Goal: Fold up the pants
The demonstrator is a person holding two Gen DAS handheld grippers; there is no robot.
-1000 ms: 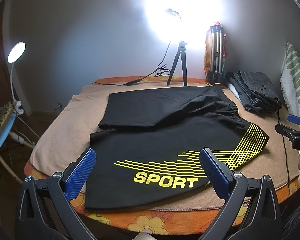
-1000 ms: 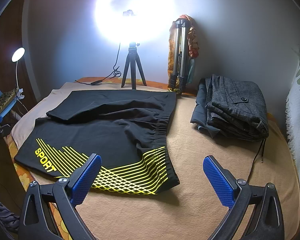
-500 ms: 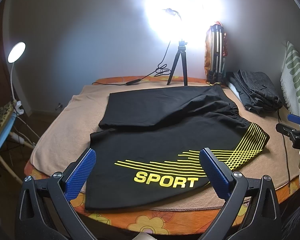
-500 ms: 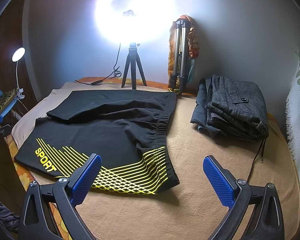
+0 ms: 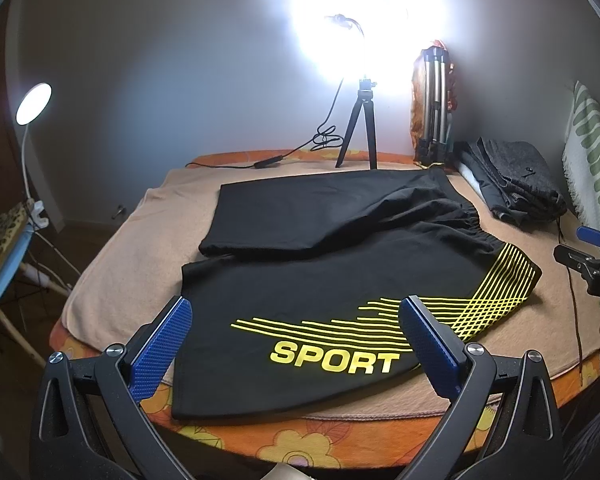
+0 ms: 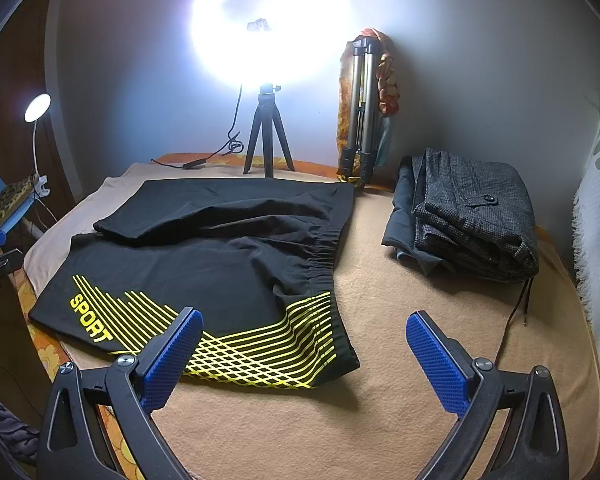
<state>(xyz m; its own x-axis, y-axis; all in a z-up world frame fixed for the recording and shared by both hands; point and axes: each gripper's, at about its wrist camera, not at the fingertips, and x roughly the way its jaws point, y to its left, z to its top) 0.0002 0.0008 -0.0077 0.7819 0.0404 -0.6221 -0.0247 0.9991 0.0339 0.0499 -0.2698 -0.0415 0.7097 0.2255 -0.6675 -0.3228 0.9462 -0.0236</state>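
Shorts (image 5: 340,264) were spread flat on the blanket (image 6: 380,400), ready for folding; left gripper (image 5: 296,340) and right gripper (image 6: 304,354) were held wide open, nothing grasped

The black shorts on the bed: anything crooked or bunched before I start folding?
Yes. The black shorts are not flat: the far leg lies askew, overlapping the near one, and fabric is rumpled near the elastic waistband. Both grippers, left and right, are open and off the cloth.
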